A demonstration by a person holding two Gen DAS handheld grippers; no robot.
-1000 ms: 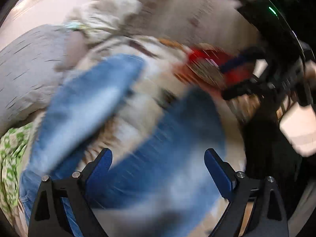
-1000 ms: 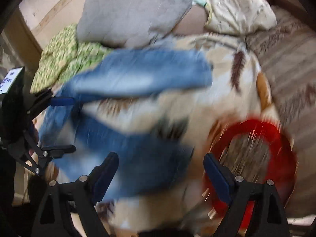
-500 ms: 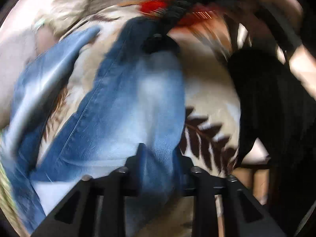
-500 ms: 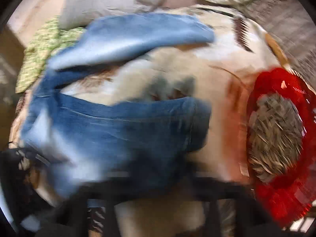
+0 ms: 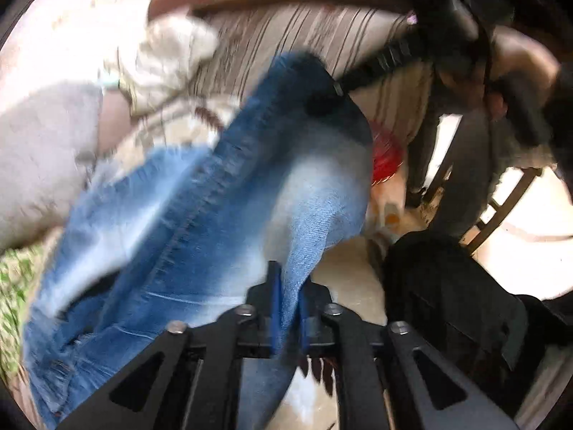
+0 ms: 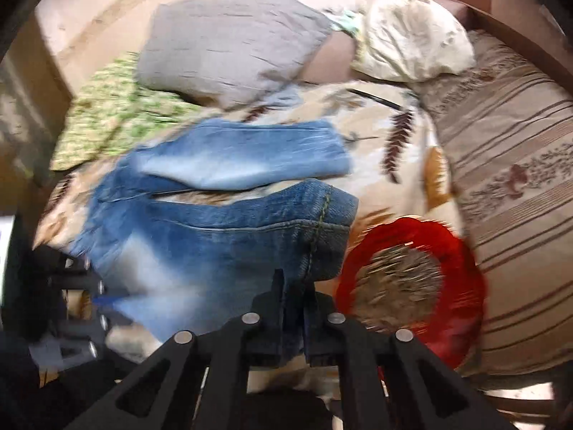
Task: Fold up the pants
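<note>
The left gripper (image 5: pixel 286 308) is clamped on a pinch of the pants (image 5: pixel 222 193), its jaws easing slightly apart with denim between them. From it the held leg runs up and away to the right gripper (image 6: pixel 292 308), likewise clamped on the hem, jaws easing too. The leg's long axis spans the two grippers; the other leg (image 6: pixel 243 154) lies flat beyond on the bed (image 6: pixel 394 136). A red tray (image 6: pixel 462 268) sits just right. Blur hides the waistband.
</note>
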